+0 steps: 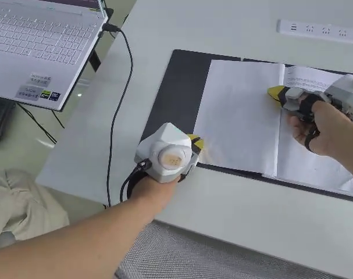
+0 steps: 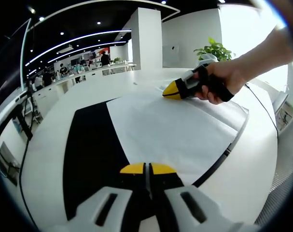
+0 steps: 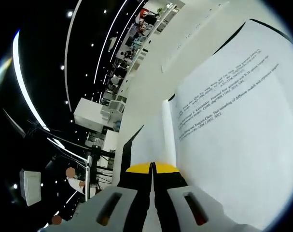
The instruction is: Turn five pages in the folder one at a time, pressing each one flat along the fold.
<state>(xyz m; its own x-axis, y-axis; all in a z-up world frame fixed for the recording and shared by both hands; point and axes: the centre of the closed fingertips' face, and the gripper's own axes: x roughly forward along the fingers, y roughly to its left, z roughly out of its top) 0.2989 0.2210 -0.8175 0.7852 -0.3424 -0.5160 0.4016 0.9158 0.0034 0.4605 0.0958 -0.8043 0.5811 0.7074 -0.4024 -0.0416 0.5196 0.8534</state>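
A black folder (image 1: 173,93) lies open on the white table. A blank turned page (image 1: 240,116) lies on its left side and a printed page (image 1: 316,157) on its right. My right gripper (image 1: 275,93) is shut, its yellow tips down on the fold near the far end of the pages. The right gripper view has the shut tips (image 3: 152,167) at the fold, with the printed page (image 3: 233,121) to the right. My left gripper (image 1: 195,144) is shut at the folder's near left corner. In the left gripper view its tips (image 2: 147,168) sit over the blank page's edge (image 2: 185,140).
A silver laptop (image 1: 42,46) stands at the far left, with a black cable (image 1: 121,87) running down over the table edge. A white power strip (image 1: 318,29) lies at the back right. A grey mesh seat (image 1: 182,256) is below the near table edge.
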